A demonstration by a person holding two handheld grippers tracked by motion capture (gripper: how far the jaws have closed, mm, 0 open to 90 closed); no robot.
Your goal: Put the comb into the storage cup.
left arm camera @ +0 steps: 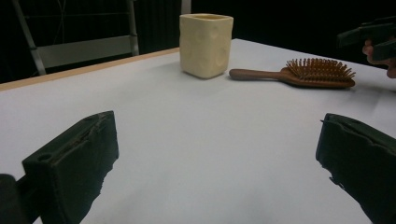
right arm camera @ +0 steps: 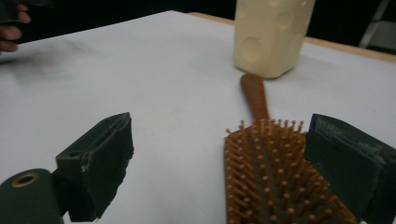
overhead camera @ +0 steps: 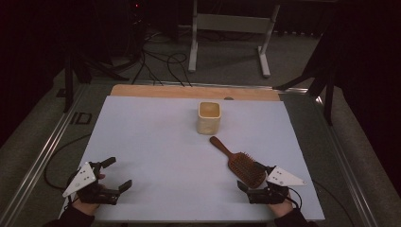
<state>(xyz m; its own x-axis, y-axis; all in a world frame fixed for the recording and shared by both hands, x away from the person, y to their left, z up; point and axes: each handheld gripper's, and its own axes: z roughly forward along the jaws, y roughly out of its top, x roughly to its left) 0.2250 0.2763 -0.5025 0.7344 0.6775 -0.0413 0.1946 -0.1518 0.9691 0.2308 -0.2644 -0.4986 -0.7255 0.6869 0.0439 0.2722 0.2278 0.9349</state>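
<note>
Right tool [overhead camera: 256, 178] sits at the near right of the bench [overhead camera: 156, 142], jaws apart, nothing clamped. The hairbrush [overhead camera: 239, 162] lies bristles up, its head partly between these jaws: in the right gripper view the far-side jaw stands just beside the head's edge, the other jaw well off across bare bench. Whether that near jaw touches the bristles I cannot tell. The wooden handle [right arm camera: 254, 95] runs away from the tool toward the cream cup [overhead camera: 209, 117], its tip near the cup's base.

Left tool [overhead camera: 106, 178] rests at the near left, jaws apart and with bare bench between them; the hairbrush [left arm camera: 306, 73] and cup [left arm camera: 206, 43] are well ahead of it and off to its right.

Judgement, step in hand: right tool lining up to take the brush by the head.

Risks from here:
- Jaws off-centre on the head. Closing as they stand, one pad would likely meet the brush first and push it sideways instead of gripping.
- Pads bearing on bristles rather than on the wooden rim: springy contact, brush may twist or slip on lifting.
- Grip at the head leaves the long handle free to swing; it could knock the cup, which stands close to the handle tip.
- Brush sliding forward under a push could nudge the cup over.
</note>
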